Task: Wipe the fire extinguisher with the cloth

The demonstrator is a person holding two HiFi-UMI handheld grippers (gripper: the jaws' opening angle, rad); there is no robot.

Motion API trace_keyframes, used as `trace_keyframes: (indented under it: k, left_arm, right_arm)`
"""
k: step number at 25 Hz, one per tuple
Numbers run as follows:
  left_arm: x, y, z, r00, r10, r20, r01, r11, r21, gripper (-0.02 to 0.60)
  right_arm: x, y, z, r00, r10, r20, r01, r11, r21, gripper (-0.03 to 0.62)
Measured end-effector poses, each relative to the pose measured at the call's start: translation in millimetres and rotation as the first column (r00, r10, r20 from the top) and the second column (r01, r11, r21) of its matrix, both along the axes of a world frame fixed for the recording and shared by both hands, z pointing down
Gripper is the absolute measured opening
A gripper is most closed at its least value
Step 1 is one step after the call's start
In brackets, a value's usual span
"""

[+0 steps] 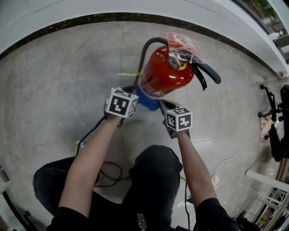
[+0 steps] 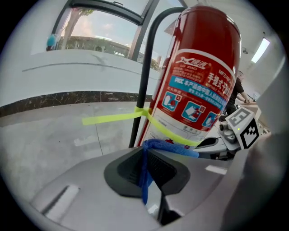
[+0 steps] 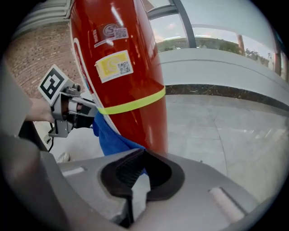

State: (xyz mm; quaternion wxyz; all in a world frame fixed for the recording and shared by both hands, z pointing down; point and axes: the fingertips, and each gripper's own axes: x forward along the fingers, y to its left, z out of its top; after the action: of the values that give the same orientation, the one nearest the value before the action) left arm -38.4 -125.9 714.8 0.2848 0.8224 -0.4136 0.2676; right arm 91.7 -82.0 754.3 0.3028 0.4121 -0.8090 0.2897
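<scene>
- Firstly, the red fire extinguisher (image 1: 163,74) stands on the grey floor (image 1: 58,85), near the curved white wall (image 1: 67,11) with a dark strip at its foot; in the head view it is just ahead of both grippers
- its black hose (image 2: 144,81) runs up along the body; a yellow-green band (image 3: 131,104) goes around the lower body, and its loose end sticks out to the side
- at the top sit the black lever (image 1: 205,72) and a red and white tag (image 1: 183,43) in clear plastic
- a white label (image 2: 198,97) with red and blue pictures faces the left gripper view; a yellow sticker (image 3: 113,65) faces the right gripper view
- the blue cloth (image 1: 146,100) lies against the lower part of the body, below the band, and reaches from one gripper to the other
- the left gripper (image 2: 146,153) has its jaws pressed together on the cloth; a blue fold runs down between the dark pads, and the rest bunches up above them, touching the extinguisher
- the right gripper (image 3: 142,155) has its jaws together too; a small corner of the cloth goes in between the pads, just beside the red body
- each gripper carries a marker cube (image 1: 121,103), and each one shows in the other's view, on the far side of the extinguisher
- the person's bare forearms (image 1: 88,167) reach forward from black sleeves to the grippers
- a black cable (image 1: 108,173) lies looped on the floor beside the person's dark trousers
</scene>
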Motion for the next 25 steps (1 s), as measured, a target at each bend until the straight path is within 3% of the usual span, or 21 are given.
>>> trace_keyframes:
  k: [12, 18, 25]
  left_arm:
    - [-2, -46, 25, 0.998, 0.058, 0.0, -0.058, 0.998, 0.028, 0.025]
    - [-1, -44, 30, 0.998, 0.055, -0.001, -0.055, 0.998, 0.018, 0.025]
    - [1, -14, 47, 0.997, 0.074, 0.039, -0.073, 0.997, -0.017, 0.025]
  right_arm:
    - [-34, 11, 20, 0.993, -0.026, 0.112, 0.024, 1.0, 0.016, 0.006]
    - [-32, 7, 21, 0.995, -0.035, 0.098, 0.034, 0.999, 0.01, 0.006]
    - [-3, -4, 28, 0.998, 0.023, 0.062, -0.023, 1.0, -0.006, 0.006]
